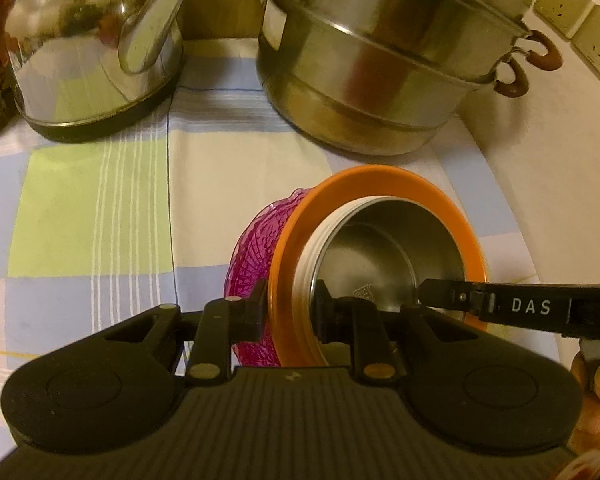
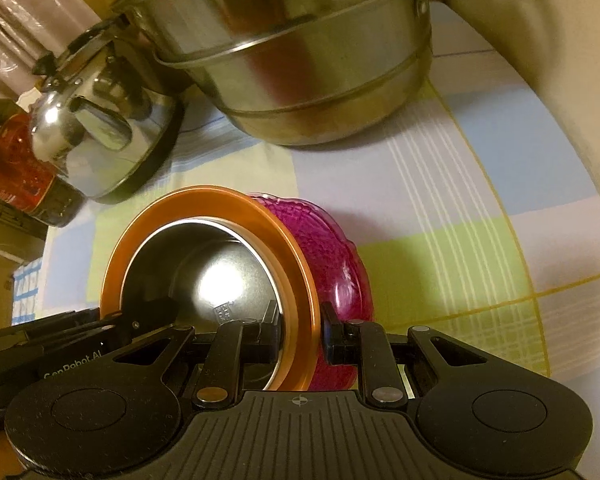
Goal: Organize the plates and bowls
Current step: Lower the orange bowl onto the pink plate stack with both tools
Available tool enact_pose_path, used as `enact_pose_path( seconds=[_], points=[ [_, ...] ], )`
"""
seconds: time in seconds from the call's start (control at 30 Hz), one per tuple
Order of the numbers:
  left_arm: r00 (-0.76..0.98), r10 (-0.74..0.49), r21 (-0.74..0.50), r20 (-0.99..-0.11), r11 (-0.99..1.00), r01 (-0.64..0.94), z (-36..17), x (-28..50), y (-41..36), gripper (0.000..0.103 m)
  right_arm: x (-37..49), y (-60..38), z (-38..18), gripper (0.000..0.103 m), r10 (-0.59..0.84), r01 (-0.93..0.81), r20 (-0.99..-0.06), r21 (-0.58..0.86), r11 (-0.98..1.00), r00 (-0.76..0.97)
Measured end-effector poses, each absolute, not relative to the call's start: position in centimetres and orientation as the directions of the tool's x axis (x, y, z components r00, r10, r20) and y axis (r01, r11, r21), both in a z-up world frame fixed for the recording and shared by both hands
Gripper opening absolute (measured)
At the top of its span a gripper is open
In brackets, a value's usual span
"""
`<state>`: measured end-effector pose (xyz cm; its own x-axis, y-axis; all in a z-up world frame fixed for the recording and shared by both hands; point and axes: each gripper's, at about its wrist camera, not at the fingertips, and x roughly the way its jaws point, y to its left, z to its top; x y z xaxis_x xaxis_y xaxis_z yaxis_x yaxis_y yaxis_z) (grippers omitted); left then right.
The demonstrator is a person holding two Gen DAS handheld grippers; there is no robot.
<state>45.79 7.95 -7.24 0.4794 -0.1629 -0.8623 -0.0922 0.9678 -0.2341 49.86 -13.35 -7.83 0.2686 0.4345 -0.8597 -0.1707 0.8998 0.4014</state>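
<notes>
Steel bowl is nested in orange plate w/ pink glass dish behind; stack is held tilted above checked cloth. Left gripper & right gripper are each clamped on stack's rims, prob. all three layers. Kettle & steamer pot are seen behind.

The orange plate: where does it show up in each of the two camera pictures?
Left wrist: the orange plate stands on edge right of centre, low, clamped in the left hand-held gripper.
Right wrist: it stands left of centre, low, clamped in the right hand-held gripper.
Shared landmark: the steamer pot behind it.
</notes>
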Motion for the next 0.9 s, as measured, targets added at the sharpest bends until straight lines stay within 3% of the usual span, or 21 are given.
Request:
enact_pose_path(
  seconds=[0.73,0.83,0.9],
  points=[
    [0.509,-0.208,-0.333,-0.836,0.928,-0.168,-9.3,46.4,9.5,0.020,50.5,-13.5,-8.9,0.023,0.446,-0.159,-0.840,0.417,0.895,0.309],
    [0.517,-0.191,-0.319,-0.834,0.932,-0.171,-8.9,46.2,9.5,0.022,50.3,-13.6,-8.9,0.029,0.460,-0.159,-0.832,0.432,0.888,0.310],
    [0.518,-0.179,-0.303,-0.836,0.938,-0.166,-8.8,46.1,9.4,0.024,50.1,-13.5,-9.0,0.041,0.478,-0.168,-0.821,0.447,0.878,0.313]
  ],
)
